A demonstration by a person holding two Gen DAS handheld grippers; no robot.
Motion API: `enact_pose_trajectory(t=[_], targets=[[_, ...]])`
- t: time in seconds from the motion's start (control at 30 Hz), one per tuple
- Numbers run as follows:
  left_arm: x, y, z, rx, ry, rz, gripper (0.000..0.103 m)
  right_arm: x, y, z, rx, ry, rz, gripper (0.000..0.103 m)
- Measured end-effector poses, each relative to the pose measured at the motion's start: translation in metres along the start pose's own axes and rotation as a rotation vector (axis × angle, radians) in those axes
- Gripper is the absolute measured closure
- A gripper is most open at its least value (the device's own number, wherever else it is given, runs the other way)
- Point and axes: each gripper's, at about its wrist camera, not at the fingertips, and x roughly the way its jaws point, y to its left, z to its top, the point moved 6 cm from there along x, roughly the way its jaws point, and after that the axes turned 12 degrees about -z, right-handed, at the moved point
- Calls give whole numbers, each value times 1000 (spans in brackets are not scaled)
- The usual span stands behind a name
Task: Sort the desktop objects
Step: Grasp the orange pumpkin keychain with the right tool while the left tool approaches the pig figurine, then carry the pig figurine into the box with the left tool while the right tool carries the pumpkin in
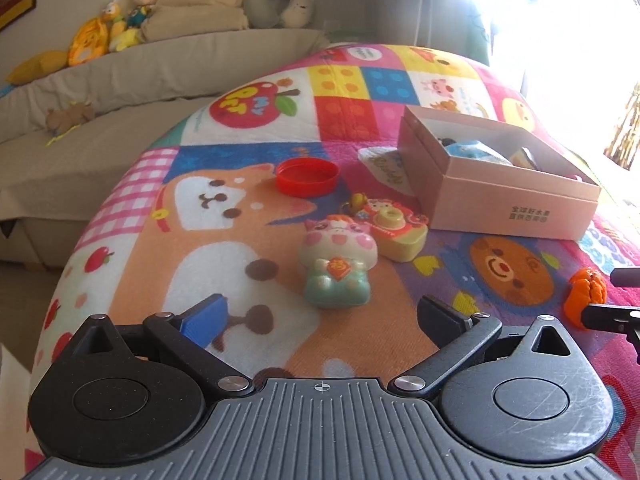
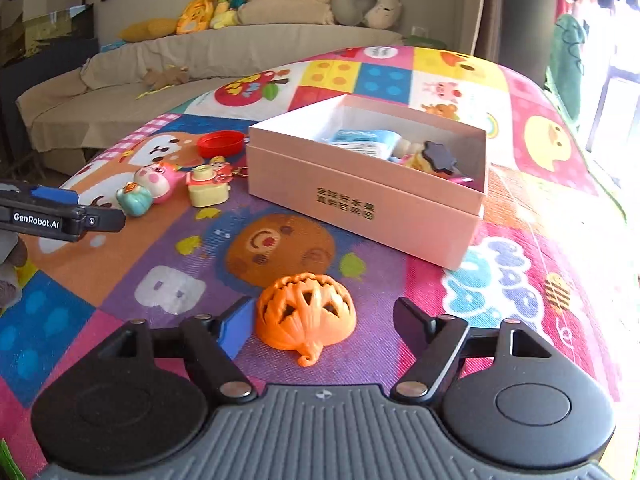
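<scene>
A pink-and-green cow toy (image 1: 338, 266) lies on the colourful mat just ahead of my open, empty left gripper (image 1: 320, 314). Behind it is a yellow camera keychain toy (image 1: 394, 230) and a red lid (image 1: 307, 177). An orange pumpkin shell (image 2: 306, 318) lies between the fingers of my open right gripper (image 2: 322, 326), close to the blue left pad. It also shows in the left wrist view (image 1: 586, 294). The pink box (image 2: 368, 196) holds a blue packet (image 2: 360, 140) and several small items.
The mat (image 2: 520, 216) covers a table. A beige sofa (image 2: 208, 60) with plush toys and cushions stands behind it. A flat printed pouch (image 1: 386, 164) lies left of the box (image 1: 496, 196). The left gripper shows at the right wrist view's left edge (image 2: 60, 212).
</scene>
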Motion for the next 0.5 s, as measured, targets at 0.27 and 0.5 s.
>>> enact_pose_trajectory(t=[0.27,0.5], targets=[[33,0,23,7,13,18,1,3,-5,-3,45,6,8,19],[41,-3,20,35,56,18,44,-2,4,-2,0,-18,14,19]])
